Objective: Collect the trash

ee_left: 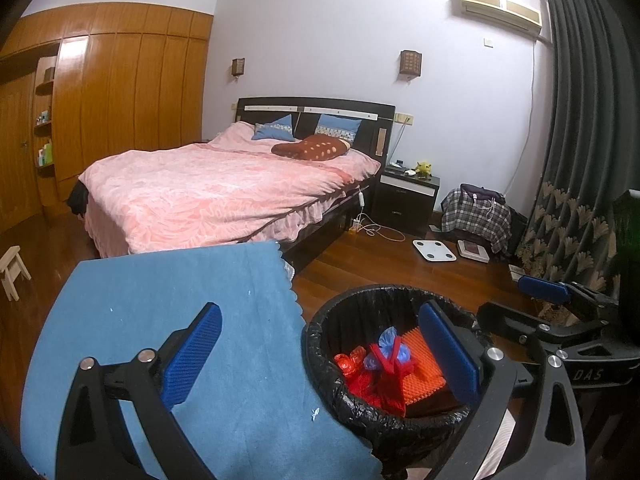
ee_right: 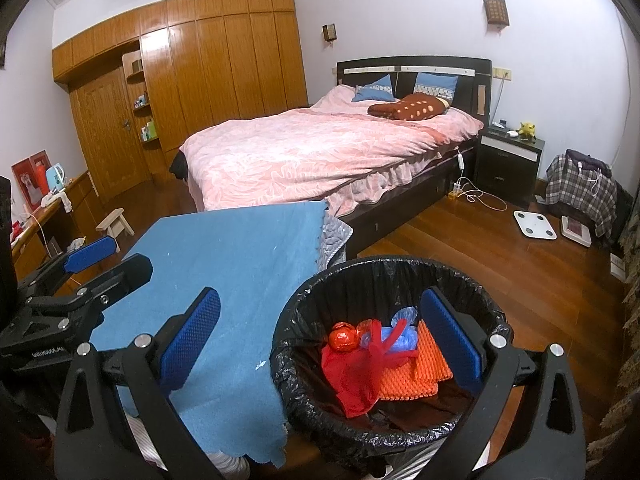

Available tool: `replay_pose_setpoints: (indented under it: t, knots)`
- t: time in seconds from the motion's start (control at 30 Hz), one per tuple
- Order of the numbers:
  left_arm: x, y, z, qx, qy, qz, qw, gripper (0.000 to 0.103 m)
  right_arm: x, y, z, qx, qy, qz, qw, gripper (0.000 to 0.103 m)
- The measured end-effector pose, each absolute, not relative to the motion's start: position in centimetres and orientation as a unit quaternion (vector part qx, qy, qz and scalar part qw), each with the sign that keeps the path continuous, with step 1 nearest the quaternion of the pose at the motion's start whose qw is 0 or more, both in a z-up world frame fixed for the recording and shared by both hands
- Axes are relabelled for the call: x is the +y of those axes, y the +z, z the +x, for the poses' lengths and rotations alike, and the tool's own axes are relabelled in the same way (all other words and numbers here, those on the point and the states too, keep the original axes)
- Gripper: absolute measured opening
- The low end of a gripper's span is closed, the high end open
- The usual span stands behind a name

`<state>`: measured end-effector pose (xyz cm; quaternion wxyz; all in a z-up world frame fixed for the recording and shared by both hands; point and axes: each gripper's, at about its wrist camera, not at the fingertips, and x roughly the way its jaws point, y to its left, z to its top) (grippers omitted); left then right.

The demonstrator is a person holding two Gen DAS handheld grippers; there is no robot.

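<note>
1. Pink cover lies over the bed (ee_left: 224, 192), the largest thing in the room, at about 11 o'clock in the left wrist view; behind it stands a brown wooden wardrobe (ee_right: 208, 72).
2. Blue cloth (ee_right: 224, 264) covers the desk at the near left, with small white crumbs on it, for example one (ee_right: 260, 365) close to the edge at the bin side.
3. Black trash bin (ee_right: 304, 308) with a black plastic liner stands just beside the desk, at about 5 o'clock in both views.
4. Inside the bin lies the trash: an orange bumpy sheet (ee_right: 408, 376), a red plastic bag (ee_right: 352, 376), a crumpled blue bag (ee_right: 404, 332) and a shiny red ball wrapper (ee_right: 343, 338).
5. Left tongs (ee_left: 320, 360) are spread wide and hold nothing; one blue pad is over the cloth, the other over the bin.
6. Right tongs (ee_right: 320, 344) are also spread wide and empty, one pad above the cloth and one above the bin mouth.
7. White scale (ee_left: 434, 250) lies on the wooden floor at about 2 o'clock, near the nightstand (ee_left: 408, 200).
</note>
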<state>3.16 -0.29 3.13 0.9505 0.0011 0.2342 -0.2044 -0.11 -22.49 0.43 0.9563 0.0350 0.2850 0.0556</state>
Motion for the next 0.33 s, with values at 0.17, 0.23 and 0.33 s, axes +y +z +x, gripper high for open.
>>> replay_pose_setpoints:
  t: [0.17,0.23,0.33]
  knots:
    - [-0.14,3.04,3.03,0.236,-0.204,0.001,0.950,0.097,-22.54,0.49,-0.07,0.285,0.056,0.035,0.956,0.098]
    - [0.04,2.77,2.68,0.237,-0.203,0.000,0.950,0.097,-22.54,0.50,-0.07,0.285,0.056,0.035,0.956,0.098]
    - [0.18,2.72,2.39,0.237,-0.203,0.001,0.950,0.097,-22.43,0.41,-0.17,0.286,0.056,0.036,0.956,0.098]
